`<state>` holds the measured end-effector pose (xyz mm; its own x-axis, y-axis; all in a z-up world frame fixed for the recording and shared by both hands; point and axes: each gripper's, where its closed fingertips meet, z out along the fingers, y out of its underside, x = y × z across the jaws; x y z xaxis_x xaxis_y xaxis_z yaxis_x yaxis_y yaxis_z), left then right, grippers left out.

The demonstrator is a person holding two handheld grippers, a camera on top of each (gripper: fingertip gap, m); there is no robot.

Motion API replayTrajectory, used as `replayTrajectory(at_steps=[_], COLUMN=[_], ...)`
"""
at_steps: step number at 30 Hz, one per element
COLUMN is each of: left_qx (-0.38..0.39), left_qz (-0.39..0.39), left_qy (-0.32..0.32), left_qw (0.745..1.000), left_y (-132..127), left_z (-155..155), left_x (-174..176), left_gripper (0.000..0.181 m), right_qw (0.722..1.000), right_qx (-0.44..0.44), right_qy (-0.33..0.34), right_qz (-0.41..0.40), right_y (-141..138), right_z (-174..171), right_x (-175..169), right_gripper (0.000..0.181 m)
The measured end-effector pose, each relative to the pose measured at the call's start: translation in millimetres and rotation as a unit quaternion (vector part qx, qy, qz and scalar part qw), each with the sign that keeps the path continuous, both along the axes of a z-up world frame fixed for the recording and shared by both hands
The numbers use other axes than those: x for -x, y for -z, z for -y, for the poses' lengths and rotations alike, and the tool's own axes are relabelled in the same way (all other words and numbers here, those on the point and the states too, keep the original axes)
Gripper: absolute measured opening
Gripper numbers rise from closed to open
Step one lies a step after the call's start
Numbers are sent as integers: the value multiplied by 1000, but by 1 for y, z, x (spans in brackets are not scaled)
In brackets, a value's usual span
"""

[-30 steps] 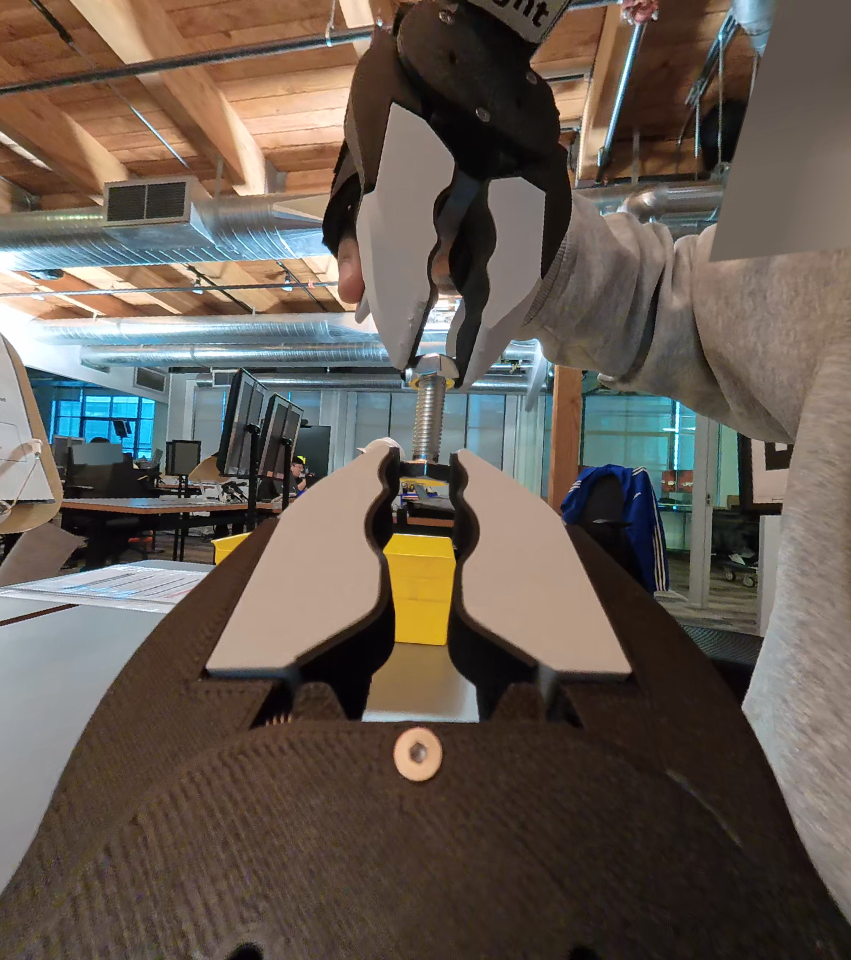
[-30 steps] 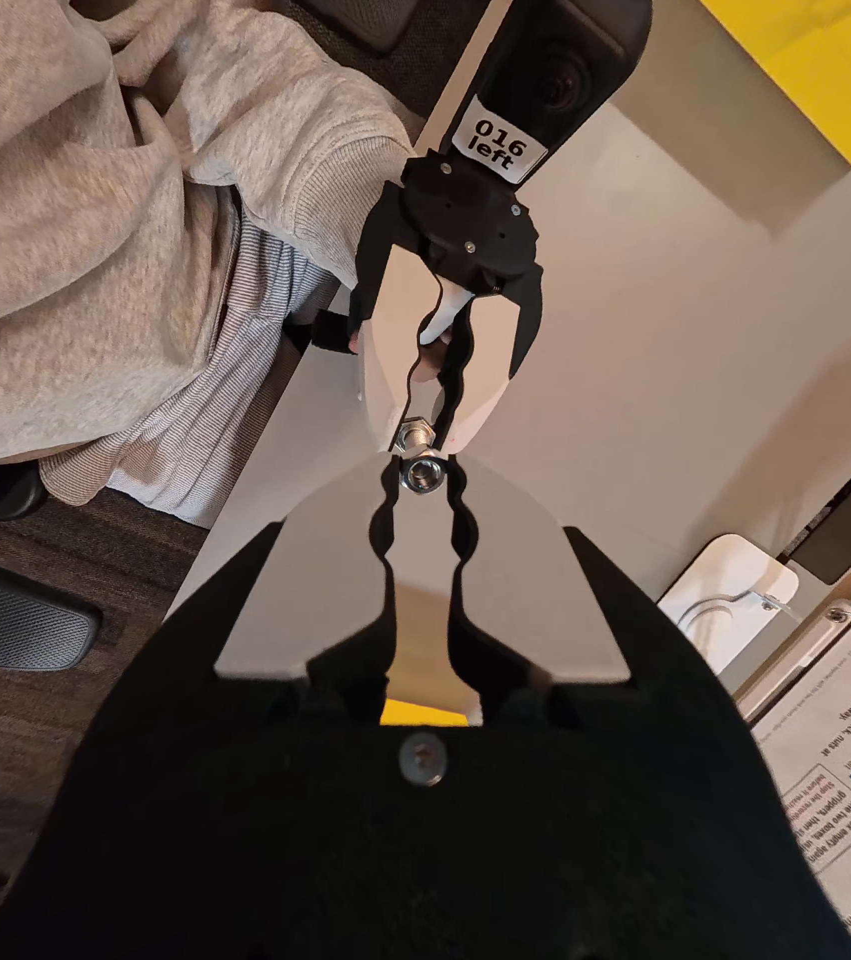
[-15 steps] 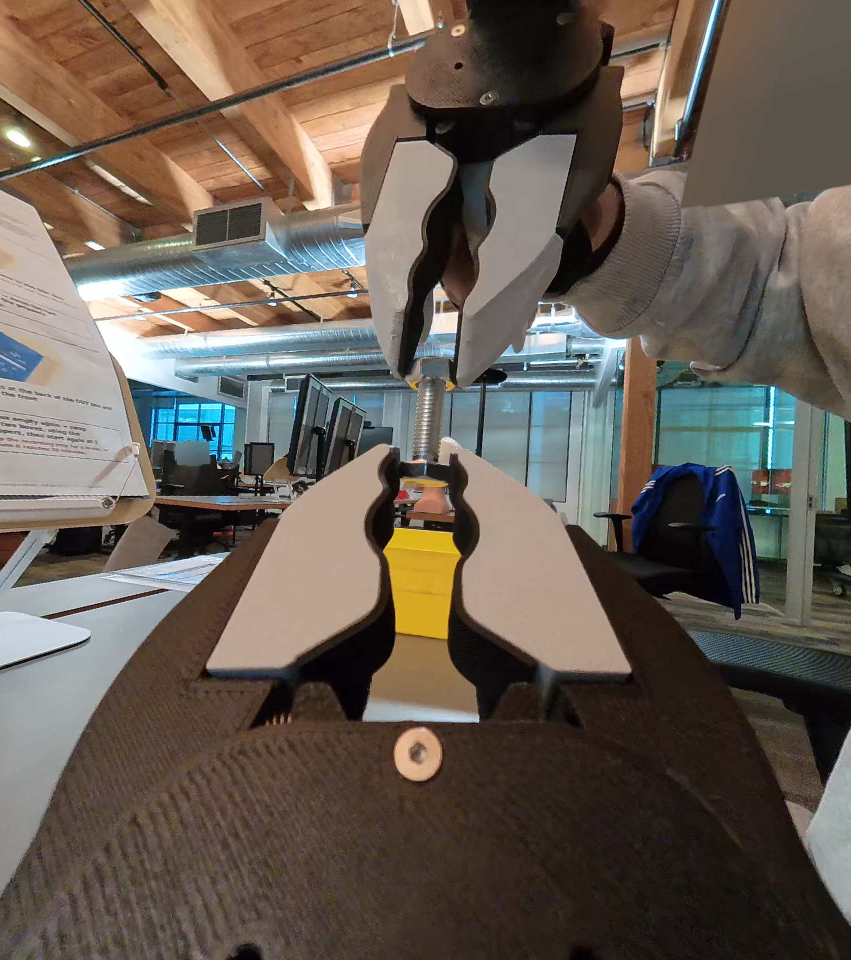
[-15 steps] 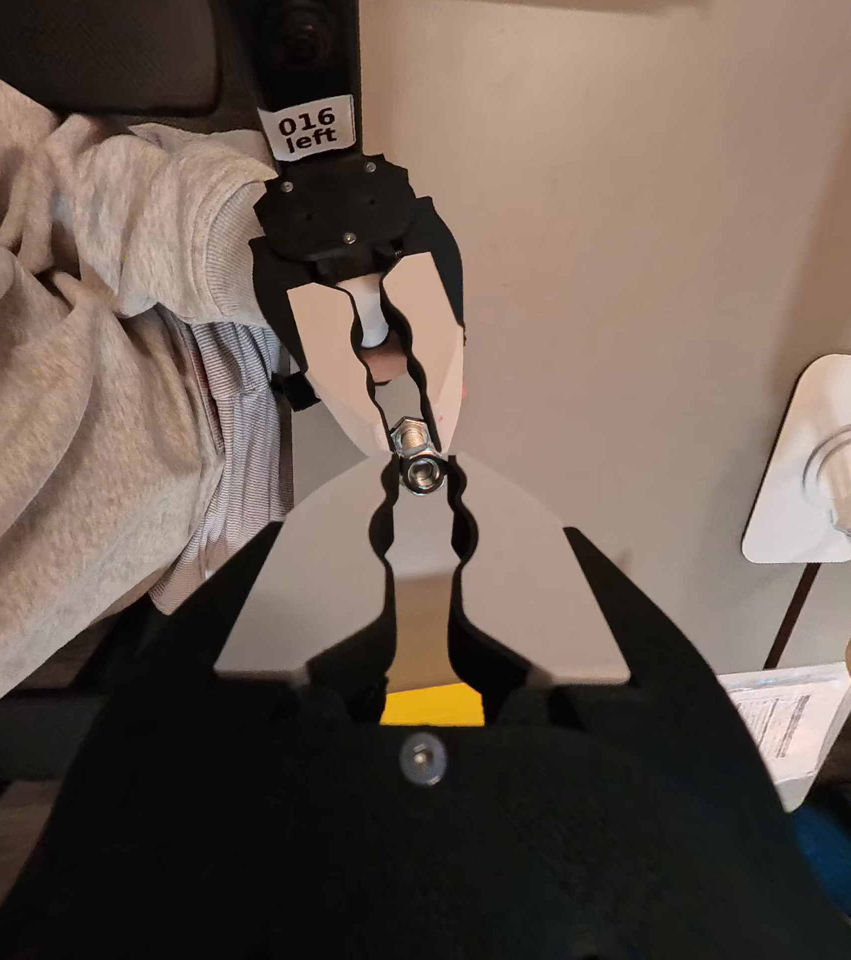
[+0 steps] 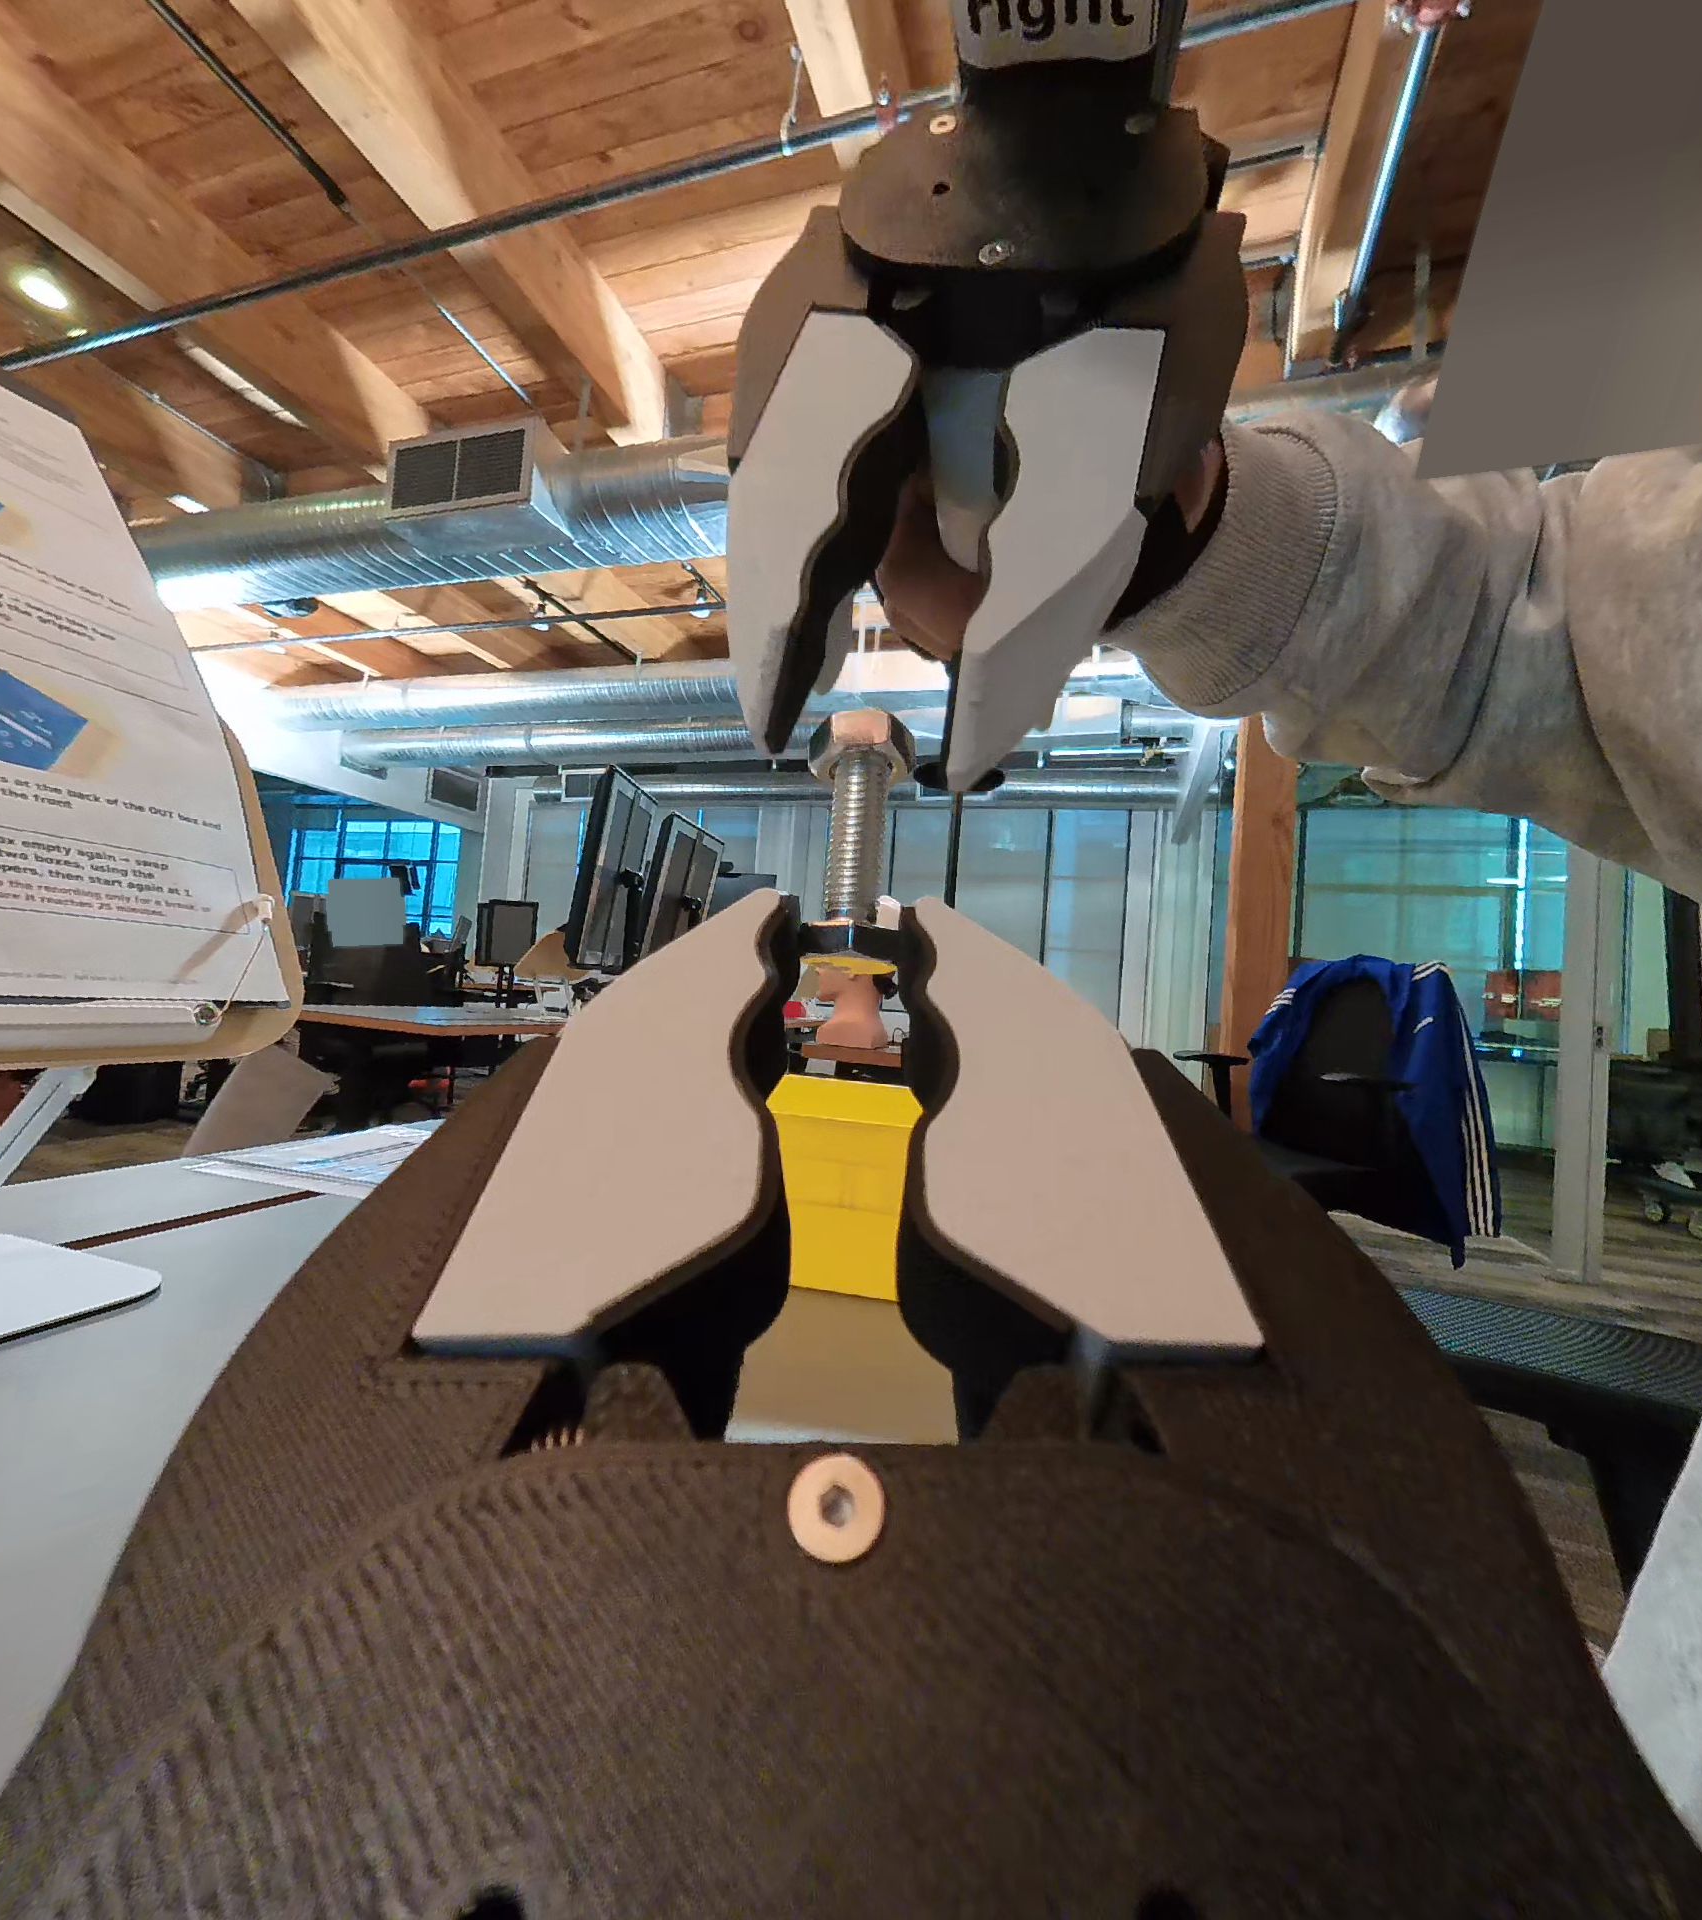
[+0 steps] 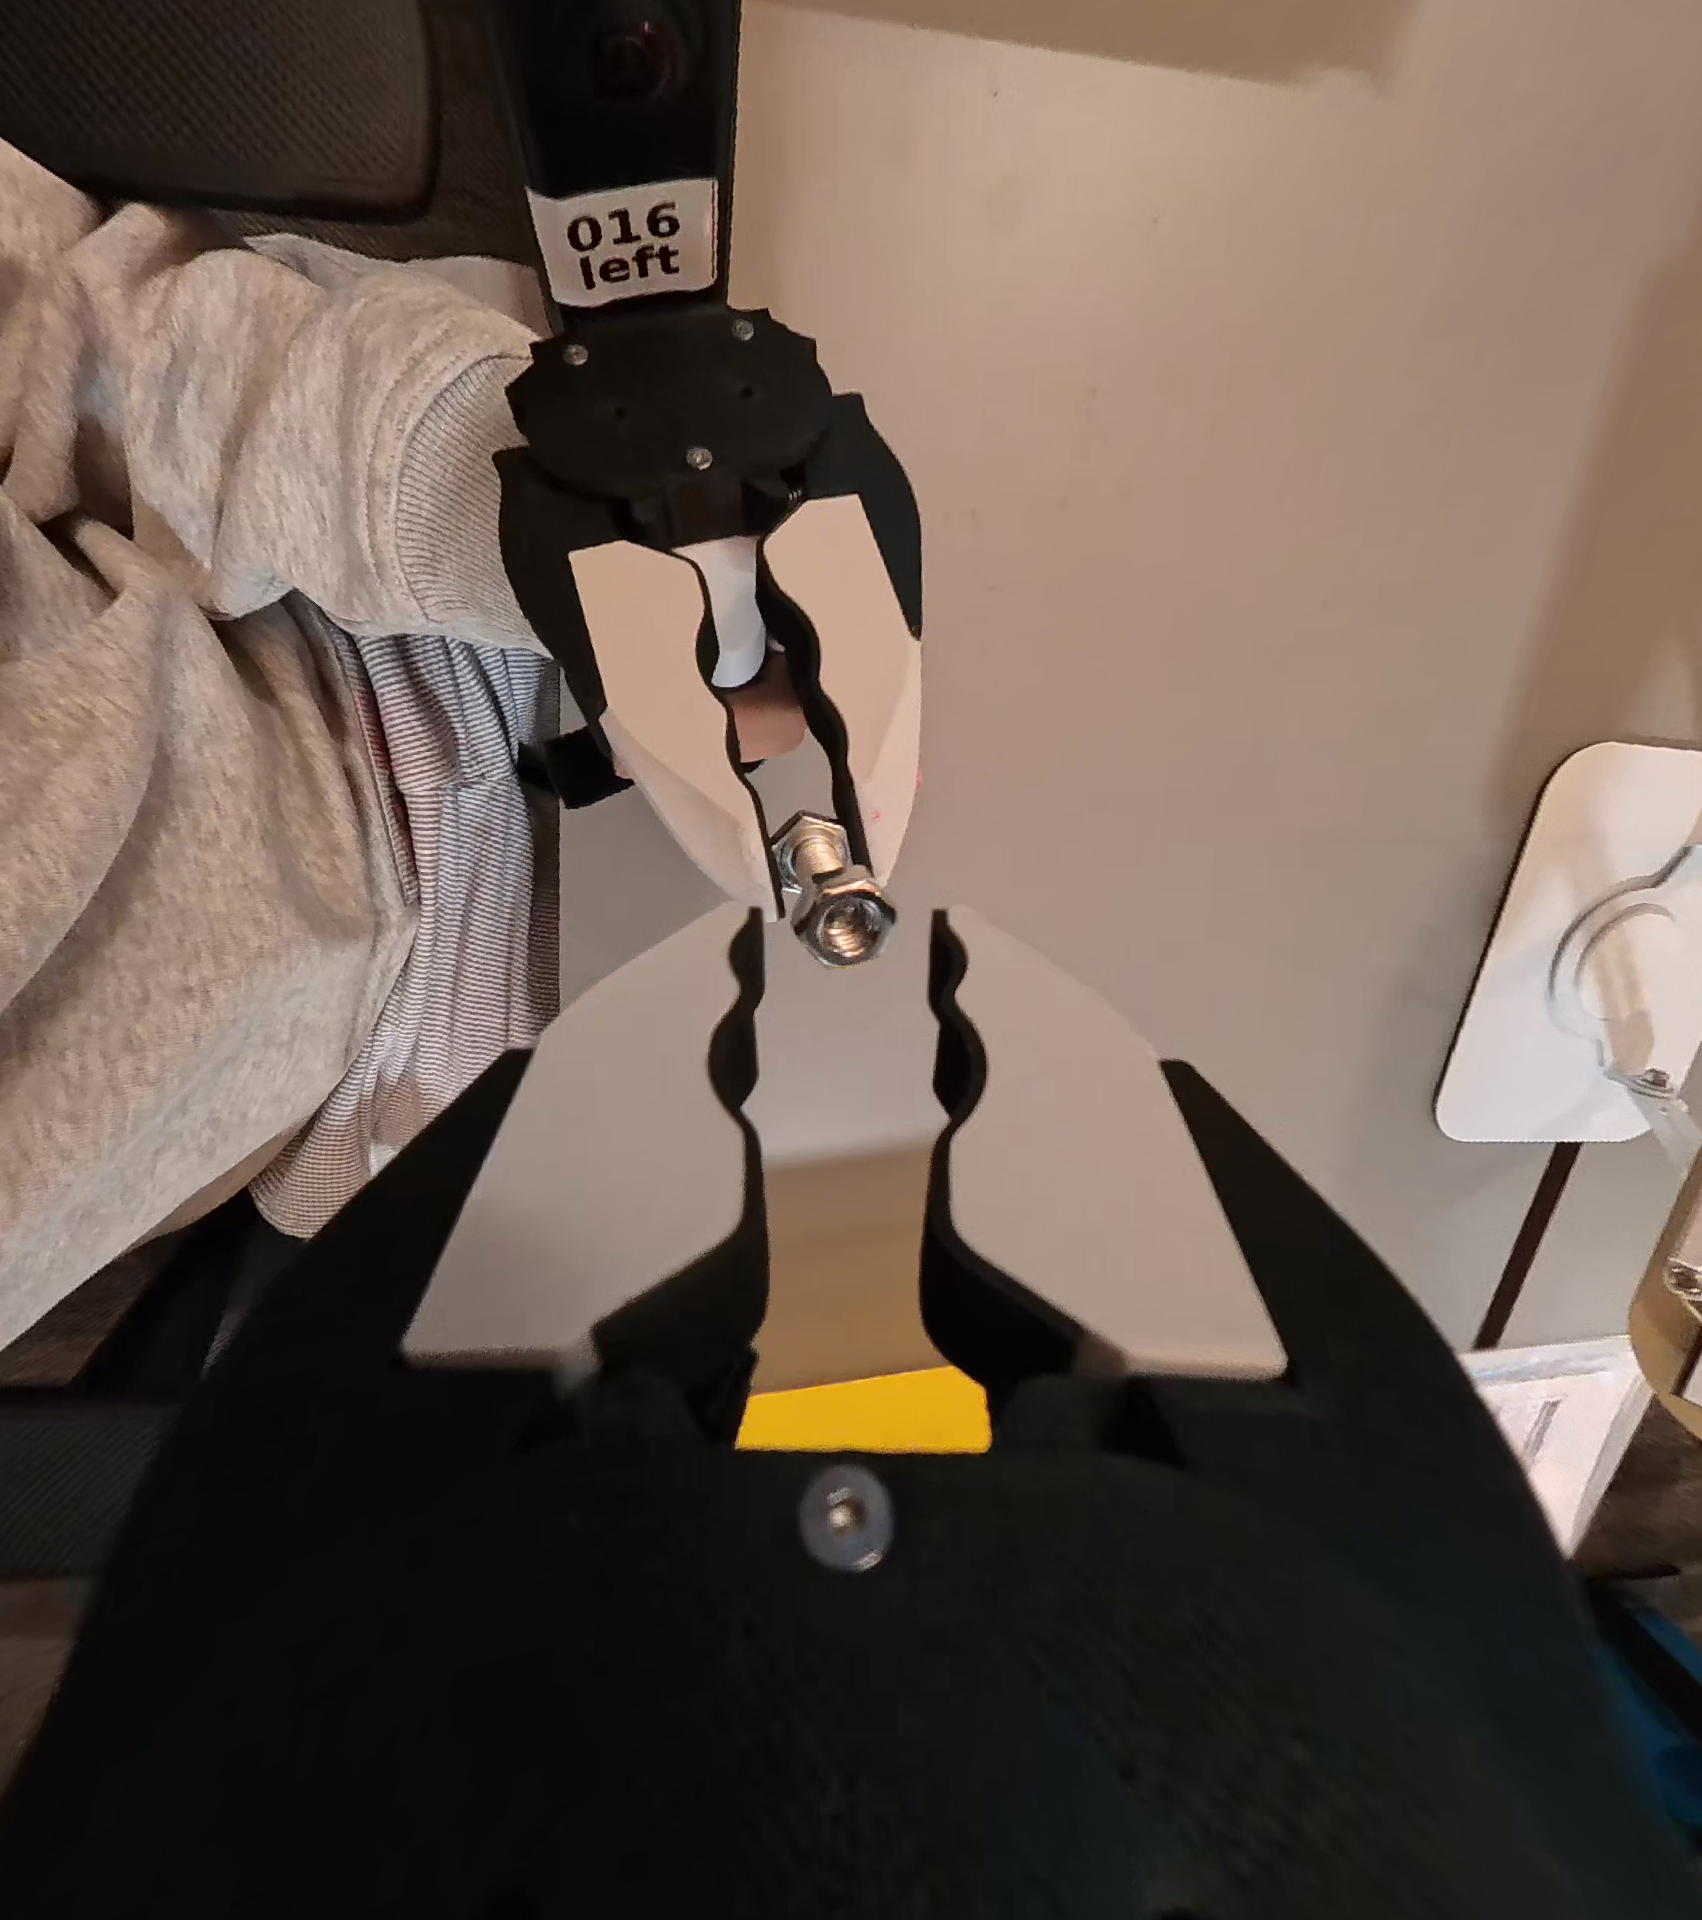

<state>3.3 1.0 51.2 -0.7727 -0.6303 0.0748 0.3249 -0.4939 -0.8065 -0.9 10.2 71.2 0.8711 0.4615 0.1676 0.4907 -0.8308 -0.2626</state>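
Left hand-held gripper [image 5: 847,920] clenched on head end of threaded bolt [image 5: 854,842], held upright above bench [image 6: 1242,520]. Nut [image 5: 859,740] sits on bolt's top end. Right hand-held gripper [image 6: 842,914] released, fingertips spread either side of nut, not touching. Yellow box [image 5: 839,1184] beyond left hand-held gripper.

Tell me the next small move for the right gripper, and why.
Probably close the right gripper on the nut. Its jaws stand open to either side of the nut, touching nothing, while the left gripper is shut on the head end of the bolt, holding it upright. The nut sits at the bolt's free end, between the open fingertips, so a small squeeze should catch it.
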Motion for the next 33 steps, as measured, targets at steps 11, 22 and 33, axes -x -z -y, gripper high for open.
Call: replayTrajectory(at_steps=[11,22,33], left_qx=[-2,-1,-4], left_qz=[7,16,21], left_qy=[12,29,46], left_qw=[1000,999,999], left_y=[-1,-2,-3], left_z=[2,4,7], left_x=[4,8,13], left_gripper=[19,19,19], right_qw=[993,989,985], right_qx=[-6,5,15], right_qy=[-116,-150,-169], right_qz=[1,-12,-2], right_y=[-8,-11,-5], right_z=[0,9,9], right_x=[15,13,14], right_gripper=[26,27,26])
